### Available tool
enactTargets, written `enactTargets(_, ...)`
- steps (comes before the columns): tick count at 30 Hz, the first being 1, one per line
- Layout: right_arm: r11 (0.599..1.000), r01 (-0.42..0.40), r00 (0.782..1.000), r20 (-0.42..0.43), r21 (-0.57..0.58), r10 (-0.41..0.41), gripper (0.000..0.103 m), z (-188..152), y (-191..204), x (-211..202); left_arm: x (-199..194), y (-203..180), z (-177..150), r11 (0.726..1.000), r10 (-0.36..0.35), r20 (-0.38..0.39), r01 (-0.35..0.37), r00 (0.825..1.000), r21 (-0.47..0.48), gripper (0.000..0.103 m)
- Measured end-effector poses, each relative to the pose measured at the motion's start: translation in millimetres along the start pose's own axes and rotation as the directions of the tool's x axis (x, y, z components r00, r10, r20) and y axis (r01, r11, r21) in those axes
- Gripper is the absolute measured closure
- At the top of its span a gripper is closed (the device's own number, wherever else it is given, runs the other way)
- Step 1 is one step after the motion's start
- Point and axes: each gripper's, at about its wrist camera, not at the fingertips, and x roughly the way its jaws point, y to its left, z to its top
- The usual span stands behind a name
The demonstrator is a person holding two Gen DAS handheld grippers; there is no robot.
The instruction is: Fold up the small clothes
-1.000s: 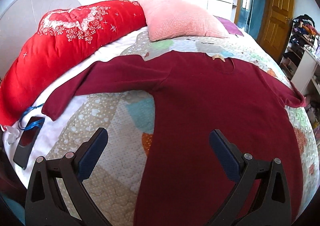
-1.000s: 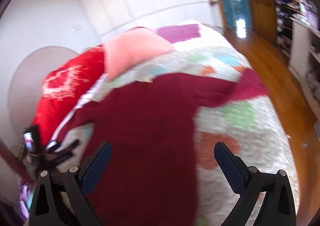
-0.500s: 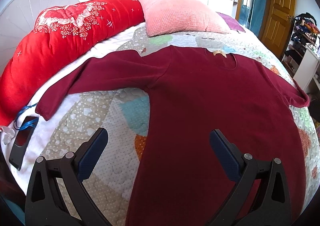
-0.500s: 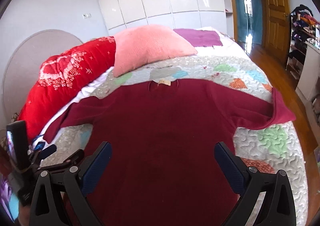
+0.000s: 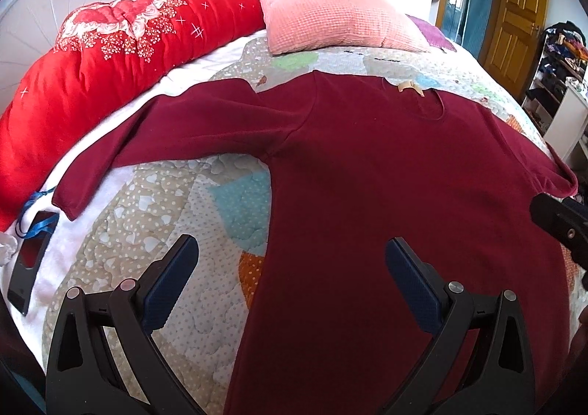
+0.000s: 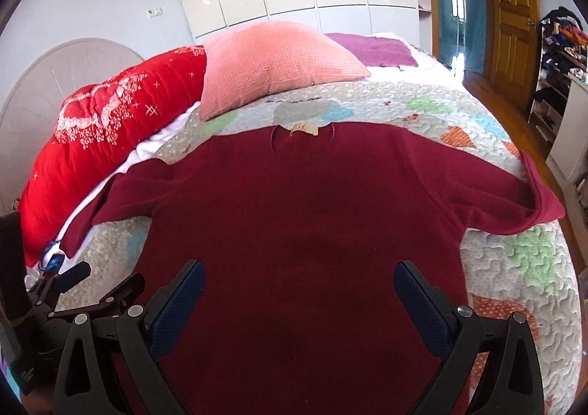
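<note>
A dark red long-sleeved sweater (image 5: 386, 194) lies flat on the quilted bed, collar with a tan label (image 5: 409, 87) at the far side, sleeves spread left and right. It also shows in the right wrist view (image 6: 305, 231). My left gripper (image 5: 290, 268) is open and empty, above the sweater's lower left edge. My right gripper (image 6: 299, 290) is open and empty, above the sweater's lower middle. The right sleeve end (image 6: 544, 209) is folded over near the bed's edge.
A red quilt roll (image 5: 110, 58) and a pink pillow (image 5: 330, 14) lie at the far side of the bed. A black phone (image 5: 27, 271) with a blue strap lies at the left edge. Shelves (image 6: 558, 77) and a wooden door stand to the right.
Both views have steadied and lifted slightly over the sweater. The right wrist view swung from the bed's right side to centre on the sweater. Both grippers stayed open.
</note>
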Motion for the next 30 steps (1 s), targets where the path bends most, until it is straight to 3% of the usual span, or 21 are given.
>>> enactTargets(30, 0.996, -0.046, 0.996, -0.086, -0.075, 0.039, 0.001, -4.4, 44.6, 55.2, 28.8, 46.5, 6.1, 0.996, 0.036, -0.032, -0.039, 0.999, -0.080, 0.001)
